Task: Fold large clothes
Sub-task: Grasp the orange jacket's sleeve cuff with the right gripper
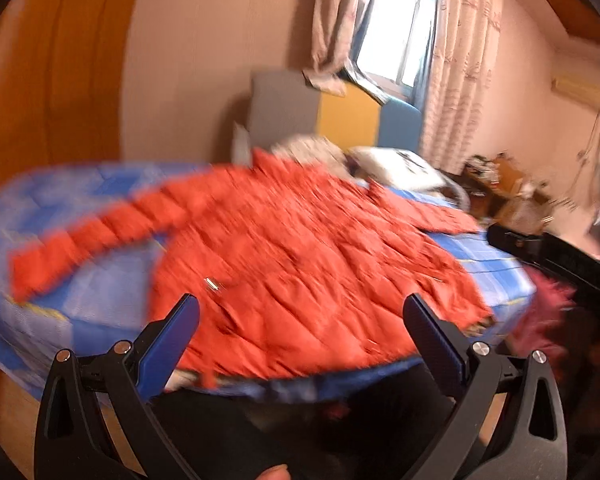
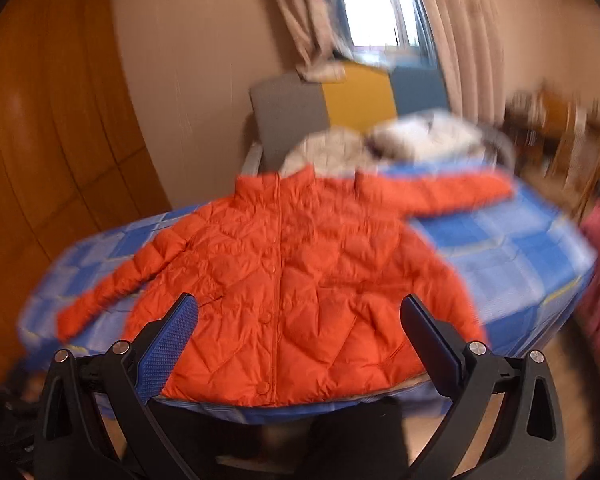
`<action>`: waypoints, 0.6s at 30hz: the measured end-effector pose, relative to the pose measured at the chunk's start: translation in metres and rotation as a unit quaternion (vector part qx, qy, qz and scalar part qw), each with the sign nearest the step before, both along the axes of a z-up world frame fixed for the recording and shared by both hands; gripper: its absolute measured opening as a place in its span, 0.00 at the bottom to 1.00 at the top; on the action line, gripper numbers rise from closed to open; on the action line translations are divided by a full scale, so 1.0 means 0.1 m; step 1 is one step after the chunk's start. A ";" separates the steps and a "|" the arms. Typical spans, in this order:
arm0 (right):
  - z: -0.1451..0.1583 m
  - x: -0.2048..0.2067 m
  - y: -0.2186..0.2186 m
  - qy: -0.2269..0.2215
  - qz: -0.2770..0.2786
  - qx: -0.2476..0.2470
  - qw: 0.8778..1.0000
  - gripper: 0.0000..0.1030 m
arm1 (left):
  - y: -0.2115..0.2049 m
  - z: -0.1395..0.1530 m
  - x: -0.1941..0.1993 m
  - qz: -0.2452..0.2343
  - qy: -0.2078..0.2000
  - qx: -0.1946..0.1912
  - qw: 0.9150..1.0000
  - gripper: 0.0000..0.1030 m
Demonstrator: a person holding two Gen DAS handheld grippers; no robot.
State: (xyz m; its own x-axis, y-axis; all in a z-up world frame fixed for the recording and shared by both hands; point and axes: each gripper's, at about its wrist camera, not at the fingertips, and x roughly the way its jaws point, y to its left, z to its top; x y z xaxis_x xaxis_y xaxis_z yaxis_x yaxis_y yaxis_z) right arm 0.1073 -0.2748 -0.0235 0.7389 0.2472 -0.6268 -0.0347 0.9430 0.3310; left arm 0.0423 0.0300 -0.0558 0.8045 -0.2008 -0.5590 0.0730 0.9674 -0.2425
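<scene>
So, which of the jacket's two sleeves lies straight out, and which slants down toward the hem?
On the orange quilted puffer jacket, the sleeve at picture right lies straight out near the collar; the sleeve at picture left slants down toward the hem.

I hold my left gripper [image 1: 300,312] with its blue-padded jaws spread wide, gripping nothing. My right gripper [image 2: 298,312] is likewise spread wide and empty, raised and level.

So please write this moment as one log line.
jacket flat on bed, unfolded | left gripper open | right gripper open | holding nothing
</scene>
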 end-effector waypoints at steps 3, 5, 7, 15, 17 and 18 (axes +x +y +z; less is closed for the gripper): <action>-0.36 0.37 -0.55 0.072 -0.038 0.103 0.991 0.97 | 0.08 -0.21 0.15 0.003 0.029 -0.025 0.999 0.98; -0.53 0.58 -0.83 0.096 -0.066 0.121 0.986 0.97 | 0.08 -0.27 0.25 0.012 0.037 -0.009 0.999 0.98; -0.64 0.79 -1.08 0.108 -0.097 0.121 0.982 0.97 | 0.09 -0.32 0.37 0.022 0.041 0.008 0.999 0.98; -0.87 1.73 -1.95 0.124 -0.171 0.136 0.968 0.95 | 0.15 -0.38 0.89 0.028 0.075 0.014 0.997 0.98; -0.93 1.93 -2.17 0.124 -0.194 0.137 0.963 0.87 | 0.13 -0.39 1.01 0.026 0.078 0.004 0.997 0.98; -0.97 2.06 -2.29 0.123 -0.202 0.141 0.961 0.82 | 0.13 -0.40 1.05 0.026 0.078 0.002 0.997 0.98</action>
